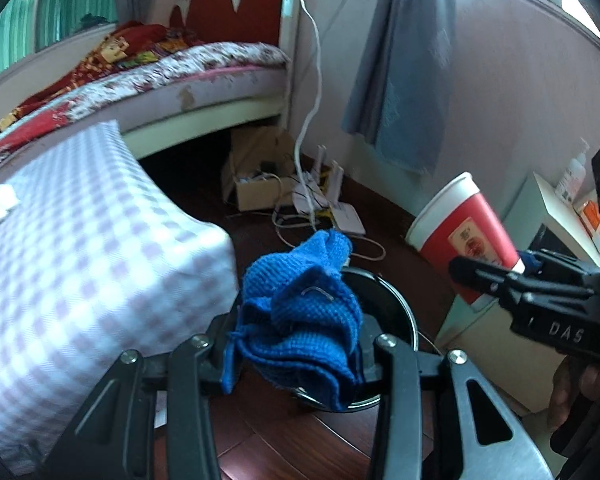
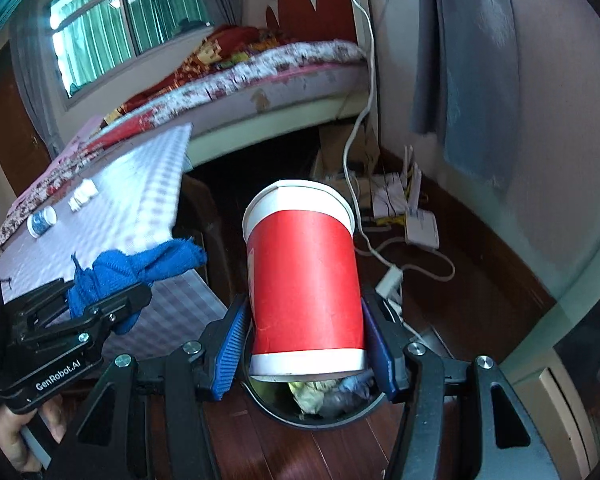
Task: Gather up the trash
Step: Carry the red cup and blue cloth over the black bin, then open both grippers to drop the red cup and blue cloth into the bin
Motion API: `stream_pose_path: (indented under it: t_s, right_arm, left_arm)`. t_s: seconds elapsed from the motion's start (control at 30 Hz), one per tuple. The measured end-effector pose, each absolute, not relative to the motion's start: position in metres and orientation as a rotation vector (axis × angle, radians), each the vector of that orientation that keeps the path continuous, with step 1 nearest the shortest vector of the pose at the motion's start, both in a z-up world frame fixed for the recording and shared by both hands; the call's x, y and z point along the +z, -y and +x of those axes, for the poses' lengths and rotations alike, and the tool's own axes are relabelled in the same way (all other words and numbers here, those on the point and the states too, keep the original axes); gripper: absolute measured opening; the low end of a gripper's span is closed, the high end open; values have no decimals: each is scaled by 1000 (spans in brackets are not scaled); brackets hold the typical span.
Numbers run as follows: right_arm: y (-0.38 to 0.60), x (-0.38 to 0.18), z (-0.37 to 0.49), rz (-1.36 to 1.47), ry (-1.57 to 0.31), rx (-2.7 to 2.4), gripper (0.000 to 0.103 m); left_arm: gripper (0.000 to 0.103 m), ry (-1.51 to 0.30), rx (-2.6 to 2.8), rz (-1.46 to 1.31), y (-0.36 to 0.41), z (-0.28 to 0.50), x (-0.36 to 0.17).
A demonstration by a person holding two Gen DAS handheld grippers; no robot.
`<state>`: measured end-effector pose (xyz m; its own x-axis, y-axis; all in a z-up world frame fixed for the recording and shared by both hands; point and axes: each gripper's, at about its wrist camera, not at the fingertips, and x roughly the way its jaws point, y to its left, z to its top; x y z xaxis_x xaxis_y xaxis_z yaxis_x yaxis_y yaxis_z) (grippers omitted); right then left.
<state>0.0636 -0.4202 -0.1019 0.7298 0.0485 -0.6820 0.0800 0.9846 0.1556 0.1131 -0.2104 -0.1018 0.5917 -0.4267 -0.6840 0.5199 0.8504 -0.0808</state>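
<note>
Two claws over round black bin, left claw gripping knitted blue cloth, right claw clamping red paper cup

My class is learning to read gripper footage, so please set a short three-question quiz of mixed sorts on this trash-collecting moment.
1. True or false: the left tongs grip a blue knitted cloth.
2. What do the right tongs hold? A) red paper cup B) bottle C) cable
3. Fill in: under the cup sits a round black ____ with crumpled waste inside.

Key: 1 true. 2 A, the red paper cup. 3 bin.
</note>
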Motion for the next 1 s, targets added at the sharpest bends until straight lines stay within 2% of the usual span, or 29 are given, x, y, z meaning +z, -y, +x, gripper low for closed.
stream_pose_path:
  t_s: [0.53,0.57,0.63,0.67,0.7,0.73,0.77,0.83,1.0]
  right_arm:
    - [436,-174,105,180,-932,42,57]
    - [436,-177,107,177,-941,48,57]
    - [435,-184,114,174,-961,68,61]
    - [436,-194,119,166,-987,73,65]
    - [439,-203,123,154,-1009,48,83]
    - [445,-213,126,151,-1034,3,91]
    - [452,-223,127,178,-1057,-16,92]
    - [458,-231,124,203,-1077,-45,102]
    - [452,-235,114,185,-1059,-58,102]
  left_arm:
    - [44,-955,-605,136,243,148,-159]
    - [46,-961,-610,125,244,150,-161]
    - [60,-973,-636,95,245,151,-168]
    - [83,-984,-611,96,245,154,-174]
    - [98,-996,-583,93,243,155,-179]
    - [101,-1000,-566,82,239,156,-182]
    - [102,-1003,-544,81,234,156,-185]
    - [102,-1000,-505,99,226,152,-188]
    - [102,-984,-438,127,217,148,-194]
